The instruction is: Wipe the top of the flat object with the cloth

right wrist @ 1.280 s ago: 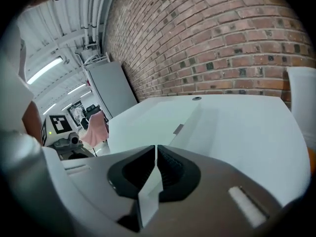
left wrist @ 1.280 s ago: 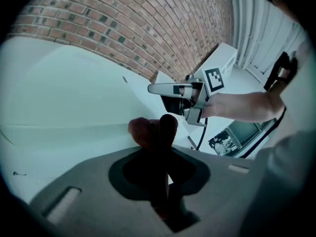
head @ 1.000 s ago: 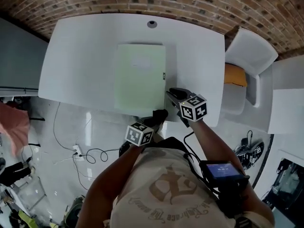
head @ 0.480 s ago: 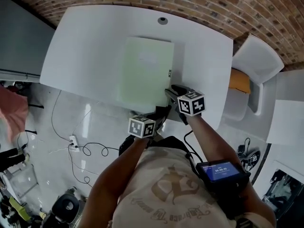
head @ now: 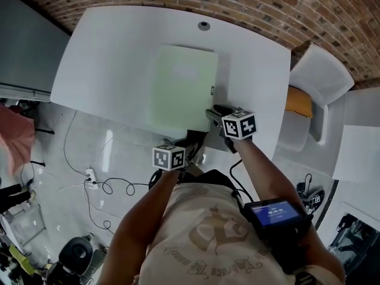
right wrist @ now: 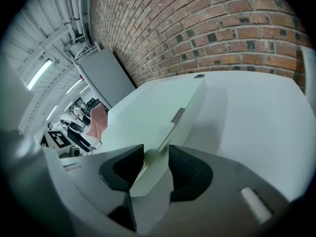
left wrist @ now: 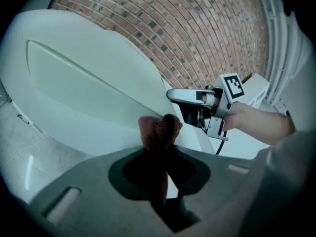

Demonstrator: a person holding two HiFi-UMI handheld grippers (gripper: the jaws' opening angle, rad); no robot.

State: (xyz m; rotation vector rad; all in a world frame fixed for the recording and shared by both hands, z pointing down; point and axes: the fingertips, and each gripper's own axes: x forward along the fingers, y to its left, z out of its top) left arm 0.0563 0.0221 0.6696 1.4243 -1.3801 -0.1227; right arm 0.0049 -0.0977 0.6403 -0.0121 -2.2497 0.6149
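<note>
Board (head: 184,88), flat, pale green, rectangular; near-right edge between just-opened, spread jaws of right gripper (right wrist: 155,154); left gripper (left wrist: 161,150) pinches rust-brown cloth (left wrist: 159,129)

White table (head: 107,70) against brick wall (head: 267,5), cables (head: 113,189) on floor (head: 59,159).

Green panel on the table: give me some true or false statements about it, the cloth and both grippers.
The left gripper holds a reddish-brown cloth. True.
The cloth lies spread out on the green panel. False: it is bunched between the left gripper's jaws.
The right gripper is clamped on the panel. False: its jaws have just been opening and stand apart, the panel's edge between them.
The panel lies on a white table. True.
</note>
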